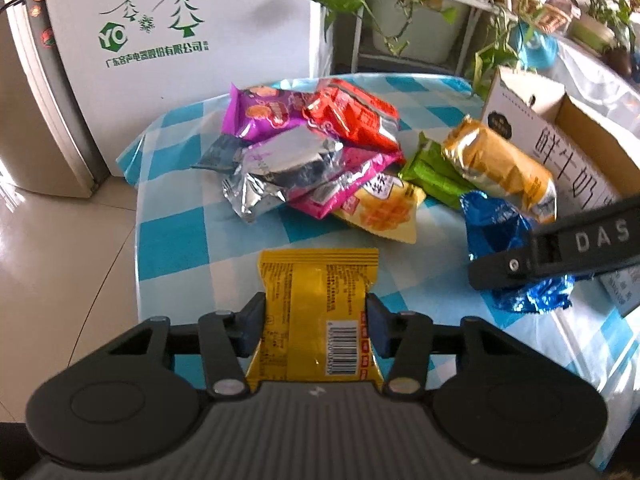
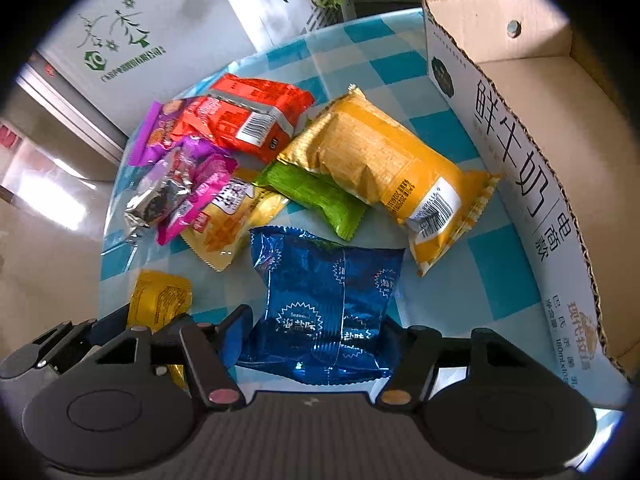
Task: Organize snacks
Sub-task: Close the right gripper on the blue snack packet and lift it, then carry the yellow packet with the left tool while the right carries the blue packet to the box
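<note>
My left gripper [image 1: 316,326] is shut on a small yellow snack packet [image 1: 316,300], with a pad against each of its sides, over the near part of the blue-checked table [image 1: 172,248]. The packet also shows in the right wrist view [image 2: 160,296]. My right gripper [image 2: 316,340] is around a blue seaweed snack packet [image 2: 324,300] and looks closed on its sides; the packet also shows in the left wrist view [image 1: 496,224], with the right gripper [image 1: 500,272] over it. An open cardboard milk box [image 2: 516,152] stands at the right.
A pile of packets lies mid-table: red [image 2: 256,116], purple [image 1: 260,112], silver [image 1: 280,168], pink [image 2: 200,196], pale yellow [image 2: 228,228], green [image 2: 316,196] and a large orange one [image 2: 384,168]. A white appliance [image 1: 180,32] and potted plants [image 1: 400,8] stand behind the table.
</note>
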Tool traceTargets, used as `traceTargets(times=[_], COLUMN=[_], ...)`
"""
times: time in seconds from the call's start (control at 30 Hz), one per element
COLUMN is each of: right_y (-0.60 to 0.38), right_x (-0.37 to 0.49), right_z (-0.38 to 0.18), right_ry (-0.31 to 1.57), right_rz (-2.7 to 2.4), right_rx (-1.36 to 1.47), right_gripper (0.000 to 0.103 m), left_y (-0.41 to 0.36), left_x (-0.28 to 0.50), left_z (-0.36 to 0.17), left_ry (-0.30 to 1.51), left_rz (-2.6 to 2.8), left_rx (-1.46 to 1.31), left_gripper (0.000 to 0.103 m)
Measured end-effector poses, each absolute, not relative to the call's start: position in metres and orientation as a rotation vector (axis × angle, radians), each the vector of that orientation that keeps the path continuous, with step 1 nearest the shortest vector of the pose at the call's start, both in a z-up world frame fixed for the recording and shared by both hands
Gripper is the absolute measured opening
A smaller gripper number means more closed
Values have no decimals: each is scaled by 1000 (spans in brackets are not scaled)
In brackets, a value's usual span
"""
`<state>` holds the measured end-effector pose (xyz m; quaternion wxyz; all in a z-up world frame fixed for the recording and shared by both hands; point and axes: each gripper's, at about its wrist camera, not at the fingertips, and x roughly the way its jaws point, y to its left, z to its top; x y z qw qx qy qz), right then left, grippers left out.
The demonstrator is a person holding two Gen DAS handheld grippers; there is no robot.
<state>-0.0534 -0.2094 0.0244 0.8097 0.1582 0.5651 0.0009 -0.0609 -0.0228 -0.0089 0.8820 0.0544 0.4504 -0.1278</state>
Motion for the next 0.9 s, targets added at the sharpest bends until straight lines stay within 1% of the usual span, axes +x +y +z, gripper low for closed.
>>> traceTargets(times=[0.33,0.9], right_y=[-202,-195], right_x=[-75,-92], right_z=[34,45], right_ry=[1169,1117], right_rz=[19,61], right_rx=[309,258], right_gripper=[70,70], left_y=[-16,-7], left_x=[-68,-86], left_z=[0,3], left_ry=[905,904], left_rz=[-248,-219], left_rx=[72,19], left_gripper=[51,51])
